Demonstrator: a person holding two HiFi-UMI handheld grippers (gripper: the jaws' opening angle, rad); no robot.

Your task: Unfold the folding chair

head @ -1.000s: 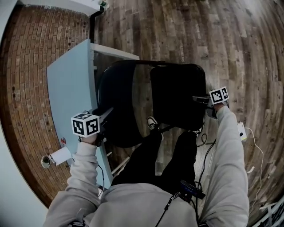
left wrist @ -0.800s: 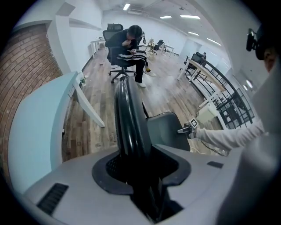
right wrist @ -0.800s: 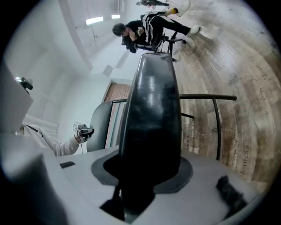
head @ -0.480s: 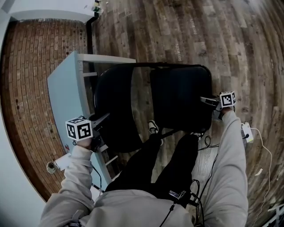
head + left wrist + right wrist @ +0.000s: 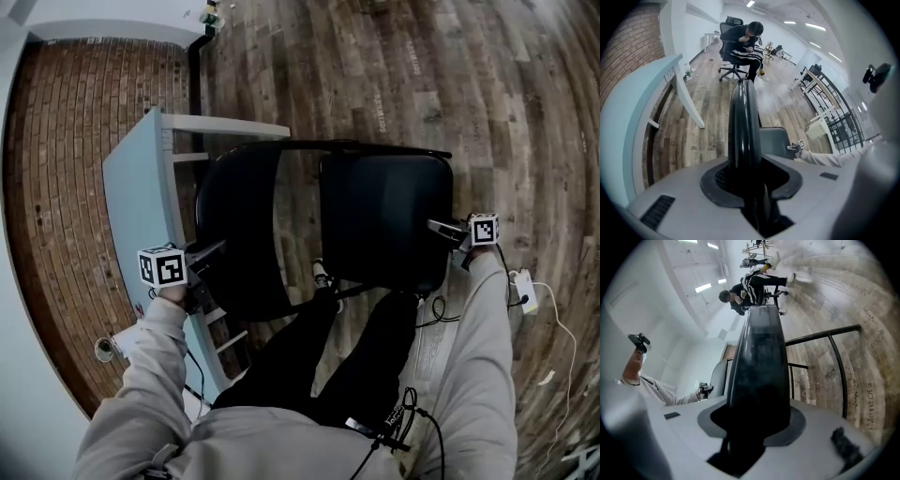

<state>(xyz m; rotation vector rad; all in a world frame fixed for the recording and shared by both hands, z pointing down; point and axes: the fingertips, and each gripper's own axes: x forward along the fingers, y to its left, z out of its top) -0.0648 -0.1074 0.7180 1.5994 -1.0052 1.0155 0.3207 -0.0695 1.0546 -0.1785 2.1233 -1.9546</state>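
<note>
The black folding chair stands partly opened before my legs. In the head view its rounded backrest [image 5: 234, 225] is at the left and its seat [image 5: 384, 220] at the right, with the thin frame tube [image 5: 375, 147] along the far edge. My left gripper [image 5: 202, 258] holds the backrest's near-left edge. In the left gripper view that edge [image 5: 743, 122] runs between the left gripper's [image 5: 750, 183] jaws, which are closing on it. My right gripper [image 5: 441, 228] grips the seat's right edge; the seat [image 5: 759, 357] fills the right gripper's [image 5: 754, 427] jaws.
A pale blue table [image 5: 141, 187] with white legs stands close on the left, against the brick-patterned floor [image 5: 56, 187]. Cables and a white adapter [image 5: 520, 286] lie on the wood floor at the right. My shoe [image 5: 322, 274] is under the chair. A seated person [image 5: 743, 42] is far off.
Both grippers have sunk with the chair. The right gripper has moved right and down with the seat, and the seat and backrest now lie wider apart.
</note>
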